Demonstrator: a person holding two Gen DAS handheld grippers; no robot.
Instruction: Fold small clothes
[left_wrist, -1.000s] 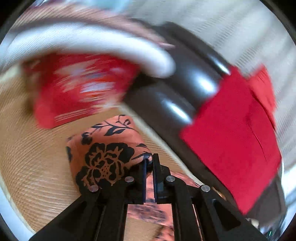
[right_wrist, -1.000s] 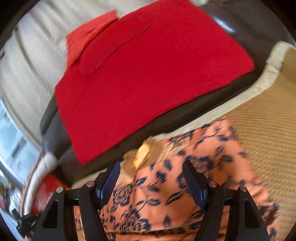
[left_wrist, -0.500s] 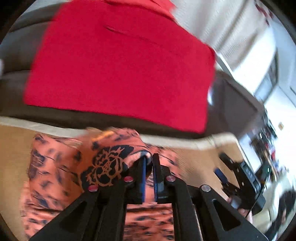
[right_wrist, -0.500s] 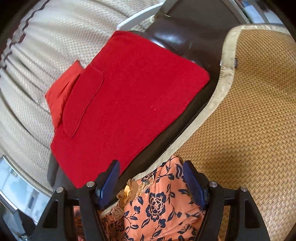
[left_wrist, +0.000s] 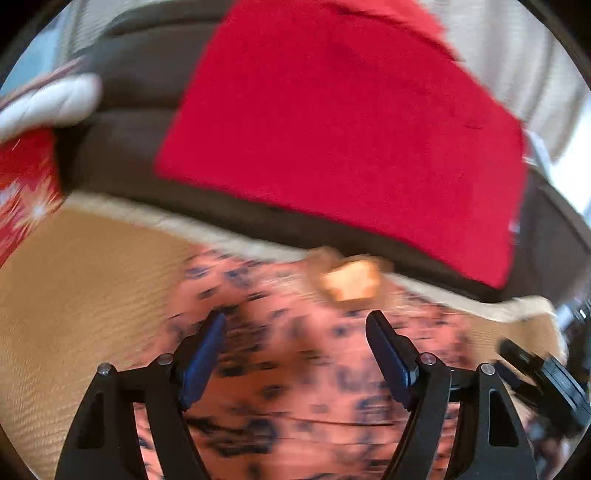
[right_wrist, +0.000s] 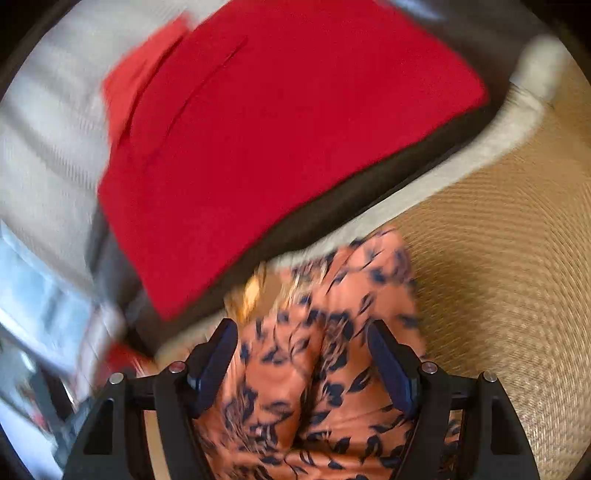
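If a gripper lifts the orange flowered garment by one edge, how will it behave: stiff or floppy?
Probably floppy: the orange flowered garment lies in soft ridges and creases on the woven mat. It looks thin, so likely light. It may slide and unfold when pulled, since both the left gripper and the right gripper are open above it.

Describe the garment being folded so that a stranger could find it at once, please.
Start from the woven tan mat, edged by a pale border, in front of a dark sofa bearing a plain red cloth. On the mat, near that border, lies the orange garment. It alone carries a dark floral print; the red cloth has none.
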